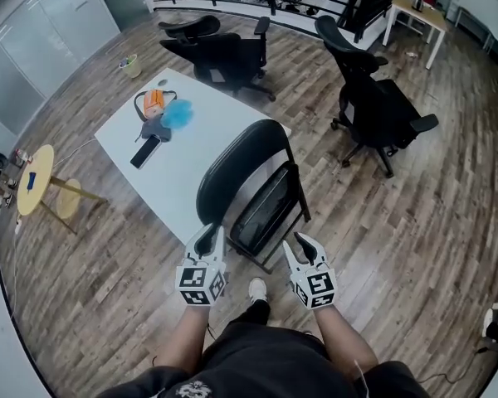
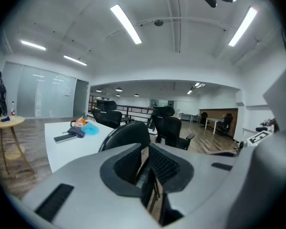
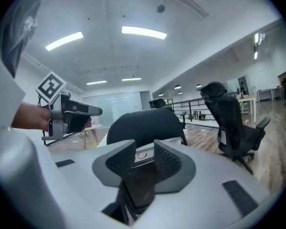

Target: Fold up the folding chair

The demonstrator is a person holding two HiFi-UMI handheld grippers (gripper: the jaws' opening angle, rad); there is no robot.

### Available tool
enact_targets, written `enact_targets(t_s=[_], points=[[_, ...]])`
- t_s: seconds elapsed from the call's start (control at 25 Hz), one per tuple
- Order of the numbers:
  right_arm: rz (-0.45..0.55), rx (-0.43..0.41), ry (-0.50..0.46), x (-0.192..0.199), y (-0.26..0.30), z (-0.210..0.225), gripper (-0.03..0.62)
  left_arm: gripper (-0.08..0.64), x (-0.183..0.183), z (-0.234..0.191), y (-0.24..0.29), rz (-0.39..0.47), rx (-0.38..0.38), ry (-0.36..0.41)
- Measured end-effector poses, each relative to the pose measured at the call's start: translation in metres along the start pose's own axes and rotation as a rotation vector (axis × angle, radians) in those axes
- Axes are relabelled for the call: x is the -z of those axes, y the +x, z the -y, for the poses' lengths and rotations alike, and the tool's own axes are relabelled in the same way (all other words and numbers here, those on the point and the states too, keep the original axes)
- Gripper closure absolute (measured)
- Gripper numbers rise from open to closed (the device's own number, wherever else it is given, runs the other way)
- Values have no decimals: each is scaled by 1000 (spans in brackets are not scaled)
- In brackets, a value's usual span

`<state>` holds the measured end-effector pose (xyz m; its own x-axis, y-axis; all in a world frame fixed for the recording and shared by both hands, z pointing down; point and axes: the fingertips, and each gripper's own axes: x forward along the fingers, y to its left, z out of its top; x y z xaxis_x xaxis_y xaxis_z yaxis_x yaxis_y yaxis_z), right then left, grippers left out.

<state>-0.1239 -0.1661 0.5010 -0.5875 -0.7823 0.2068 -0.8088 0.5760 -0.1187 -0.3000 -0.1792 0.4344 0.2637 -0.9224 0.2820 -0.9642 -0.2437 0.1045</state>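
Against the white surface [image 1: 187, 181], at frame centre, the folding chair [image 1: 241, 164] is seen, judged stiff and weighty, best taken at the seat edge. Below it, left gripper [image 1: 208, 237] and right gripper [image 1: 304, 245] are held, jaws slightly apart, empty.

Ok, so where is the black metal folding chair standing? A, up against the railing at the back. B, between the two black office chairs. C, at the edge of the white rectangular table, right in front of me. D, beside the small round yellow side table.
C: in the head view the black metal folding chair stands at the near edge of the white rectangular table, just ahead of the person.
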Motion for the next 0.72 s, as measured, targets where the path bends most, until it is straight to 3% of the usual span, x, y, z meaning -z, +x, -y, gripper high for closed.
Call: enact_targets(t_s=[0.12,0.16,0.52,0.72], points=[[35,65,-49,-8,-55,12,568,547,18,53,-20,-13,41,-11],[41,82,-61,-9,-75,15,577,554,24,72,-28,-16,59,-11],[100,290,-234,-35,-253,34,578,554,53,236,-88,19,219,13],[102,349,-226,-20,-338,36,577,554,74,315,-132,0,318,30]])
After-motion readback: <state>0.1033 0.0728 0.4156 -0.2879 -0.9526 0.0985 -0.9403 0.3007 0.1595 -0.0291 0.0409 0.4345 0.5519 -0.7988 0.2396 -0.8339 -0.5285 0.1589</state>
